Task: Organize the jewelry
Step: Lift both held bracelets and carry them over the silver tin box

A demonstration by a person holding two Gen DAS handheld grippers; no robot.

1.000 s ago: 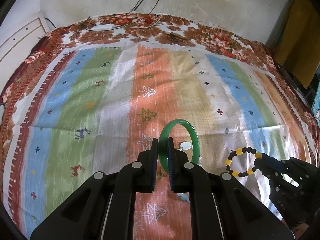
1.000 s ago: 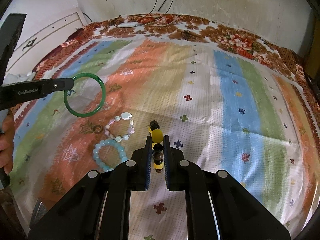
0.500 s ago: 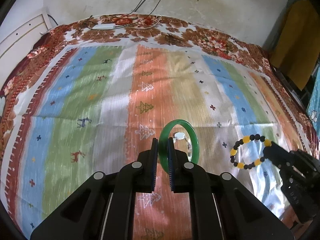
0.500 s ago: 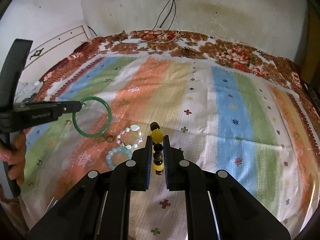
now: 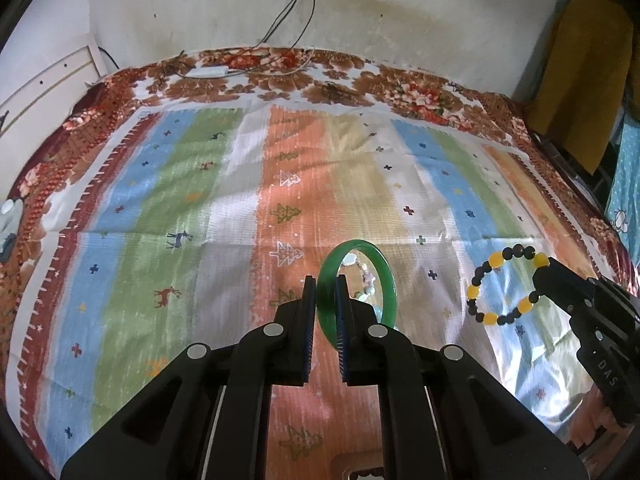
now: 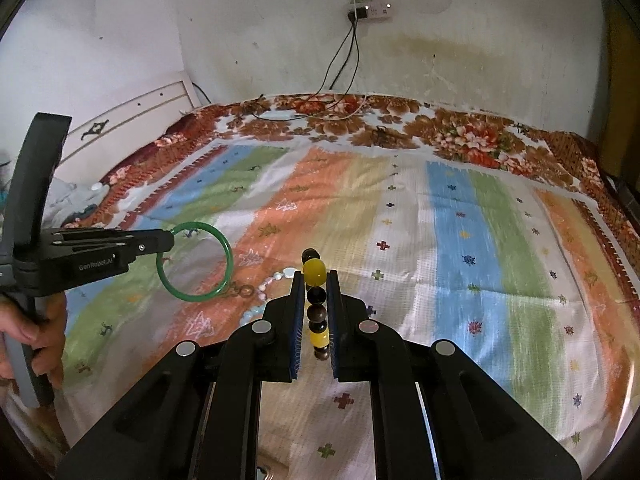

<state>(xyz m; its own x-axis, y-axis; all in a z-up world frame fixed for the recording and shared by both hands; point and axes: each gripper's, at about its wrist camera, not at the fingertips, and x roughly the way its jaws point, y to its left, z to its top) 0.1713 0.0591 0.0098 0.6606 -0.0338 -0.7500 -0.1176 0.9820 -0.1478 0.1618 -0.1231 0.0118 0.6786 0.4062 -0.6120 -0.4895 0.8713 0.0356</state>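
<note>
Both grippers are up off the bed, each with a piece of jewelry clamped in it. The left gripper (image 5: 326, 280) has its fingers closed tight on the rim of the green bangle (image 5: 387, 280), which stands upright on edge between the blue pads, its ring opening out to the right of them. From the right wrist view that same bangle (image 6: 226, 248) hangs in the air off the tip of the left gripper (image 6: 170, 240), above the striped blanket (image 6: 460, 240); the person's hand (image 6: 44, 336) grips the handle at the far left.

The right gripper (image 6: 314, 292) is pinched shut on the black-and-yellow bead bracelet (image 6: 315, 274), seen edge-on there as a column of beads between the pads. In the left wrist view the bracelet (image 5: 480, 276) shows as a full loop held out at the tip of the right gripper (image 5: 540, 276), clear of the blanket (image 5: 160, 240).

Down on the bed, a pale bead bracelet (image 6: 276, 278) and a small ring (image 6: 246, 291) lie near each other, just left of the right gripper's fingers. A pale blue bead piece (image 6: 250, 315) lies close by, mostly hidden.
</note>
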